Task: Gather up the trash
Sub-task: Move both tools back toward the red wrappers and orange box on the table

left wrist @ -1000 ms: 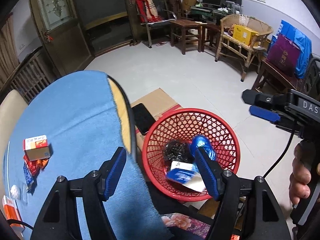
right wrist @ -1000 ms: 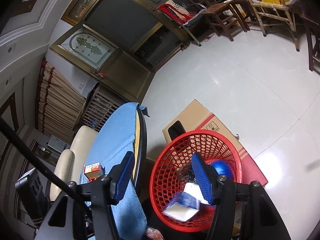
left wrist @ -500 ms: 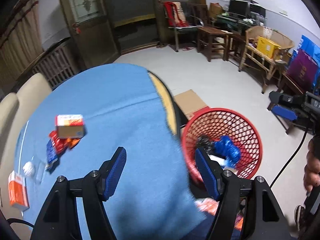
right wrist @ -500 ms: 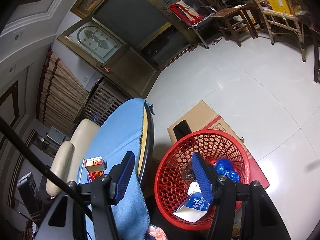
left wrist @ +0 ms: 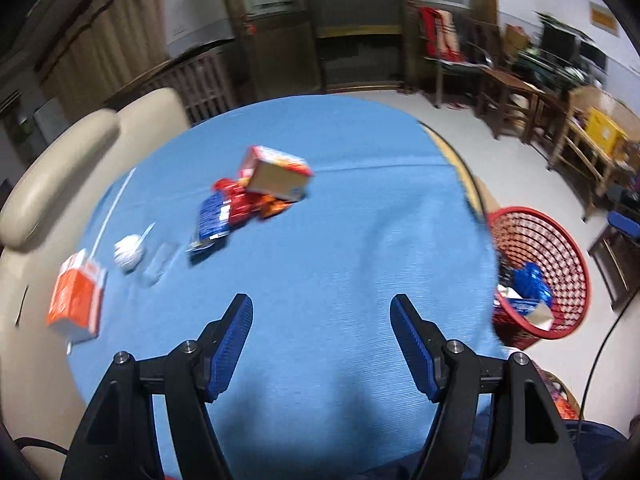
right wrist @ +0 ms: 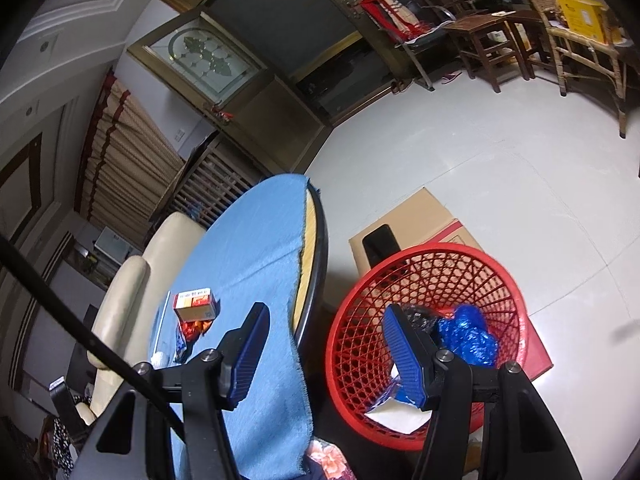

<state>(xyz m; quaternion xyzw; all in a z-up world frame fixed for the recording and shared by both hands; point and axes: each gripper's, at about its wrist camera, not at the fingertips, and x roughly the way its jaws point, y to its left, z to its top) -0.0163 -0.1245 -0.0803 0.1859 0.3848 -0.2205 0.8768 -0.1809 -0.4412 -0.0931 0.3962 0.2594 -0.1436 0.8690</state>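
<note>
While the left gripper hangs with jaws apart and empty over the blue cloth, its view shows the trash: a cardboard box on crinkly red wrappers at eleven o'clock, an orange carton at nine. Both boxes look light and stiff, best pinched across their flat sides.

From the right gripper, likewise spread and empty, the red mesh basket sits at three o'clock, with a crumpled blue bag inside.
</note>
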